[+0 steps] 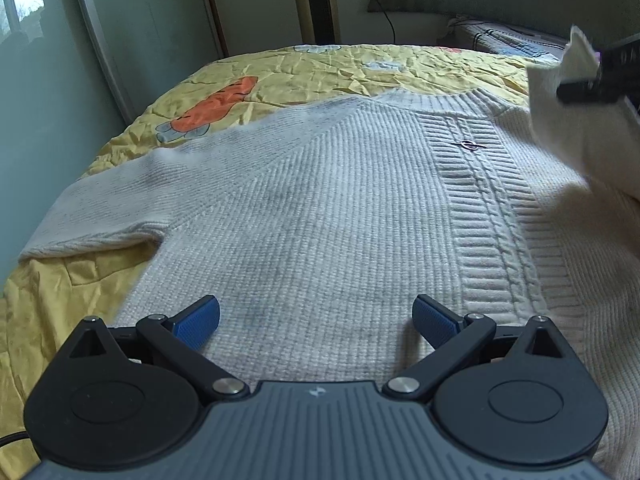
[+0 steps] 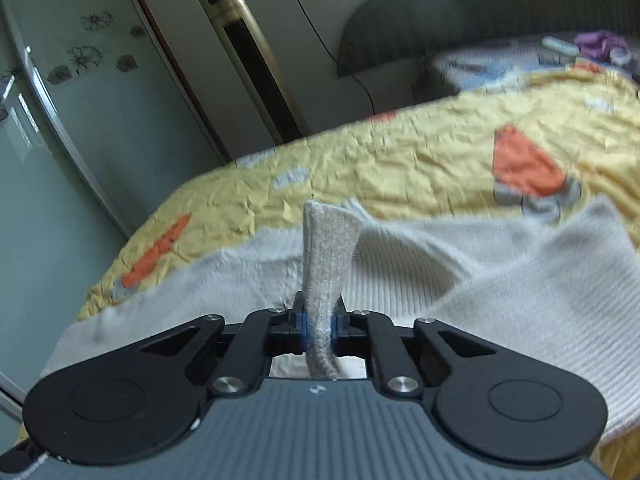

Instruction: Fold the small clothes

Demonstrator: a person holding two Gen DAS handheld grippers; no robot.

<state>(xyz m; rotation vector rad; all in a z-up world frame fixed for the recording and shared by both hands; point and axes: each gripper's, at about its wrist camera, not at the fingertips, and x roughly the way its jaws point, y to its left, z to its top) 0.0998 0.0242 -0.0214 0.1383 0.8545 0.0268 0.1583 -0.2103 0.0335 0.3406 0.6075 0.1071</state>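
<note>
Now one sweater (image 1: 304,216) lies on the bed (image 1: 280,76); left gripper (image 1: 316,322) jaws gape empty, right gripper (image 2: 320,326) jaws pinch its sleeve (image 2: 328,256).

Cream knit sweater (image 1: 304,216), ribbed, with a cable-knit centre band carrying a small metal ring. Body lies flat, neckline at the far end. One sleeve (image 1: 100,216) extends flat sideways; the opposite sleeve end (image 2: 326,264) is lifted upright above the body.
</note>
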